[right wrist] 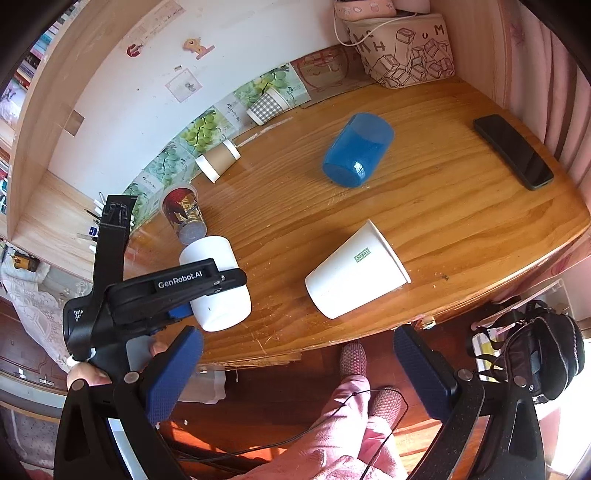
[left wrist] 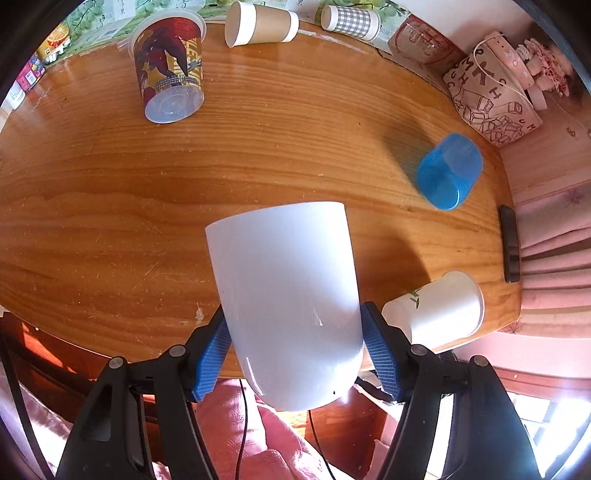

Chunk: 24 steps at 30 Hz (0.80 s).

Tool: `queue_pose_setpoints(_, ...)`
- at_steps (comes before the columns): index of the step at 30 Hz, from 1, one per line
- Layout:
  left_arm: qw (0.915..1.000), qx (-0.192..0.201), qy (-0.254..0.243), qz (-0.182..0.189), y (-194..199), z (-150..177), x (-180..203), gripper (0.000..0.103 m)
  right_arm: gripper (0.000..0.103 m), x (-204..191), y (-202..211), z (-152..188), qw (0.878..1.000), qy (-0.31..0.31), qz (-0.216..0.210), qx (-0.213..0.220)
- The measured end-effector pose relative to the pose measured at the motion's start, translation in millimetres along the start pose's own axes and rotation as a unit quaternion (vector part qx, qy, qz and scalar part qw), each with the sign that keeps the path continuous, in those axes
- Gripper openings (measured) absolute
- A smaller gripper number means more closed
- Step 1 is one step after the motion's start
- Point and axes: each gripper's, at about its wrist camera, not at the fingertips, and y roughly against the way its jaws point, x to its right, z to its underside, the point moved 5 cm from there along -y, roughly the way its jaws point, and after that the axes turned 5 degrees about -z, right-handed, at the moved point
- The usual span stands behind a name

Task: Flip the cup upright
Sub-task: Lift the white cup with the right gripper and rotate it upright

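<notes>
My left gripper (left wrist: 295, 350) is shut on a plain white cup (left wrist: 288, 295), its blue pads (left wrist: 216, 354) pressing both sides near the closed base. The cup is held tilted above the table's front edge, mouth pointing away from me. The right wrist view shows the same cup (right wrist: 218, 284) in the left gripper (right wrist: 192, 291). My right gripper (right wrist: 295, 354) is open and empty, off the table's front edge. A white paper cup (right wrist: 356, 271) lies on its side just ahead of it, also seen in the left wrist view (left wrist: 436, 310).
On the wooden table (left wrist: 110, 221) lie a blue cup (right wrist: 356, 149), a printed red cup (left wrist: 170, 70), a brown paper cup (left wrist: 258, 24) and a checked cup (left wrist: 349, 22), all on their sides. A black phone (right wrist: 513, 151) lies far right. A patterned bag (right wrist: 406, 48) stands at the back.
</notes>
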Motion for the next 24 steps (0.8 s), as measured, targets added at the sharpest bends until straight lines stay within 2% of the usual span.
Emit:
queue_pose_setpoints(10,0.9987,-0.019,-0.038,-0.028,-15,13,7,0.072,0.103,15,-13,12,0.999,-0.031,-0.02,-0.013)
queue_pose_setpoints(16,0.9977,-0.029,-0.045,-0.042,-21,14,7,0.072,0.103,15,-17,10,0.999,-0.027,-0.027,-0.014)
queue_pose_setpoints(24,0.9982,-0.025,-0.04,-0.037,-16,8,4,0.072,0.103,14,-20,-1,0.999,-0.011,-0.032,-0.005)
